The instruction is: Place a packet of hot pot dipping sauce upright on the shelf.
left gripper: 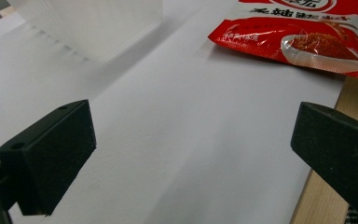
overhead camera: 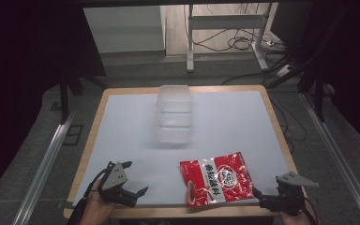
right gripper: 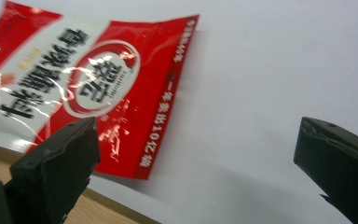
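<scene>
Bench [overhead camera: 122, 122], white-topped; clear plastic container [overhead camera: 173, 115] toward far edge, centre; red glossy snack packet [overhead camera: 216, 179] lies flat at near edge, right of centre. Left claw [overhead camera: 130, 185] and right claw [overhead camera: 262, 199] both spread, empty, flanking the packet. Judgement: pinch the packet's edge, as film looks slippery.

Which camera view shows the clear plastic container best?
The high view: the whole clear plastic container stands on the white table, beyond the red packet. The left gripper view catches just one blurred corner at the top. The right gripper view looks at the packet instead.
</scene>
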`<state>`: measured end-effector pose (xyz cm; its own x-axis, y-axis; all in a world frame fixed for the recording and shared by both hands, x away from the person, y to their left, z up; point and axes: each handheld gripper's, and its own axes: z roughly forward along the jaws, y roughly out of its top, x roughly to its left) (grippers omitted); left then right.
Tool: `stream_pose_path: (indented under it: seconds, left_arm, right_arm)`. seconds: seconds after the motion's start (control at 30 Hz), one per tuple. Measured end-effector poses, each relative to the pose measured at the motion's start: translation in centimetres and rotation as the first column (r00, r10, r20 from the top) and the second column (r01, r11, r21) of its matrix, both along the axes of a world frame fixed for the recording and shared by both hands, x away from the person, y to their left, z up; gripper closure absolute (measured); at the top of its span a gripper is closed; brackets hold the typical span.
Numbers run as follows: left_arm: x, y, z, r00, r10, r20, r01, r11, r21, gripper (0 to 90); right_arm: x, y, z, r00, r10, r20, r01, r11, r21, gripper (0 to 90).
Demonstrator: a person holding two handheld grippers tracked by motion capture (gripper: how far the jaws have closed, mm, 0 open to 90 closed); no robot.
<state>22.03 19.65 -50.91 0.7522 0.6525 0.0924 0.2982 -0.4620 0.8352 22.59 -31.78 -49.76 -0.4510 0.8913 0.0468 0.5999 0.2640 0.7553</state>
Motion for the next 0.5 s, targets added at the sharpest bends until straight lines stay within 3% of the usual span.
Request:
stream_pose_path:
  seconds: [0.13,0.5]
  left_arm:
    - [-0.01,-0.02,0.00,1.0000,-0.001,0.000,0.001,1.0000,0.002,0.0]
    - [0.00,-0.10,-0.01,1.0000,-0.002,0.000,0.002,1.0000,0.009,0.0]
  right_arm:
    - [0.07,-0.24,-0.19,0.9995,0.032,0.008,-0.031,0.999,-0.018,0.0]
    - [0.08,-0.42,-0.19,0.9986,0.052,0.007,-0.052,0.999,-0.002,0.0]
